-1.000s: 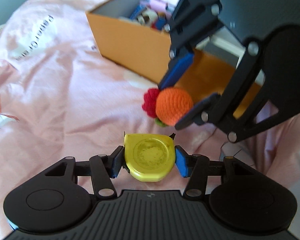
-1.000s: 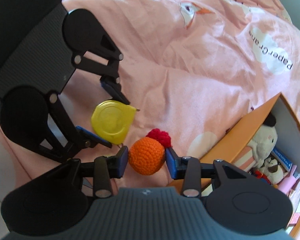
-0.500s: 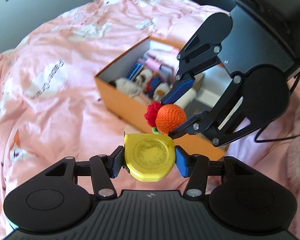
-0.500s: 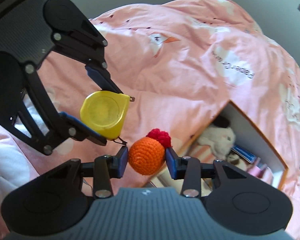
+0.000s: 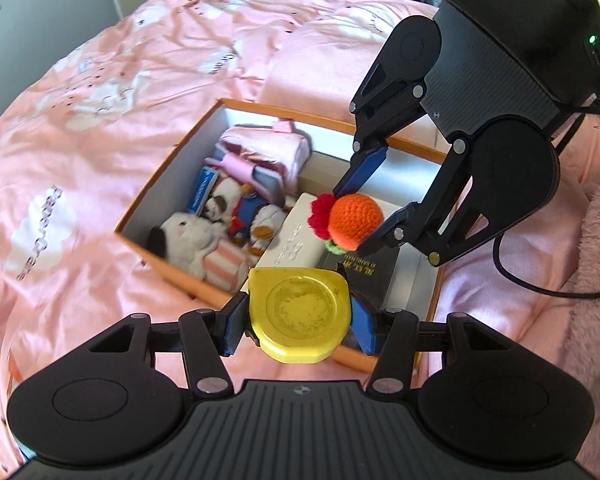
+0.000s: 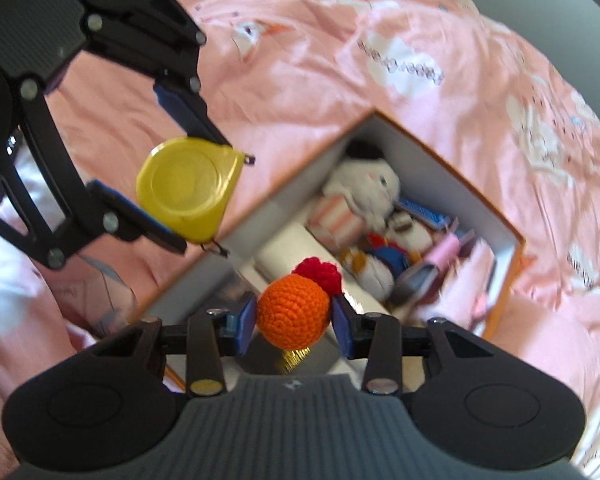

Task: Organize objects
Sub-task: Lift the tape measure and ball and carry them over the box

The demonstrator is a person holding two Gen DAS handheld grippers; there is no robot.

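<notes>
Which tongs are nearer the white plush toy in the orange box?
Hard to call; the right, probably. The right tongs, gripping the orange crochet ball, hang over the box interior. The left tongs, gripping the yellow tape measure, hang at the box's near edge. The plush lies below.

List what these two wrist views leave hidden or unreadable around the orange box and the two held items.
- Left wrist view: the near wall of the orange box is partly hidden by the yellow tape measure in the left gripper.
- Left wrist view: the gold print on the dark book is too small to read.
- Right wrist view: the box contents are motion-blurred, and the crochet orange ball in the right gripper covers part of the box floor.
</notes>
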